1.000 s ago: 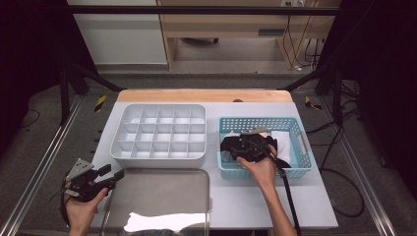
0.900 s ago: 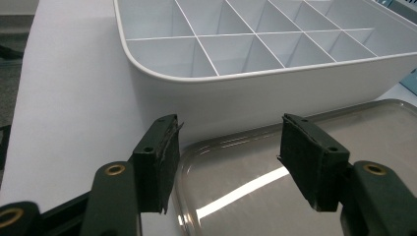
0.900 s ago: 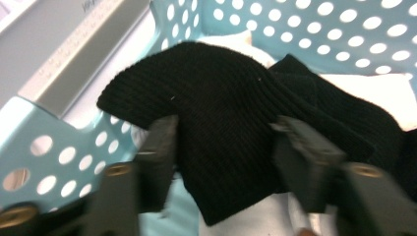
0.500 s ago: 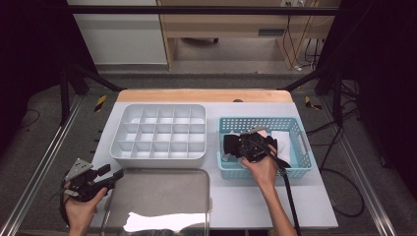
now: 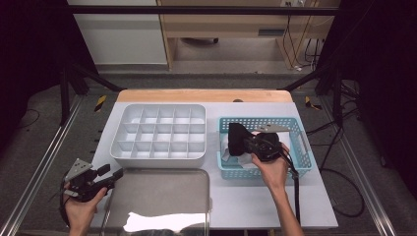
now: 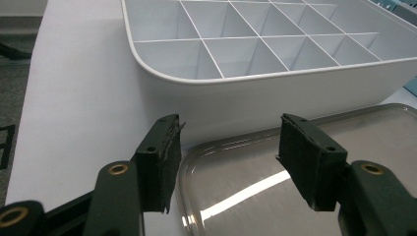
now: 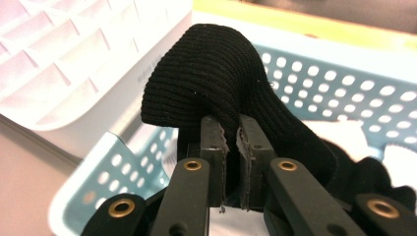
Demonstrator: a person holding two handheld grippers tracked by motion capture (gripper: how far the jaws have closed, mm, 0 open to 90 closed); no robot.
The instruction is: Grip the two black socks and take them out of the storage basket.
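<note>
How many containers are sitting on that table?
3. A white divided organizer at the back left, a blue perforated basket to its right, and a shiny metal tray in front of the organizer.

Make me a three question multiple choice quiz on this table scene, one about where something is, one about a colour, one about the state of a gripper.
1. Where does the metal tray lie?
A. on the near side of the white divided box
B. inside the basket
C. behind the box

2. What colour is the basket?
A. red
B. light blue
C. yellow

3. How does the right gripper stand?
A. wide open over the tray
B. shut on the black knit cloth
C. open and empty inside the box

Answers: 1 A, the tray lies nearest the person, touching the box's near wall. 2 B, its perforated walls are light blue. 3 B, black fabric is pinched between the nearly closed jaws.
</note>
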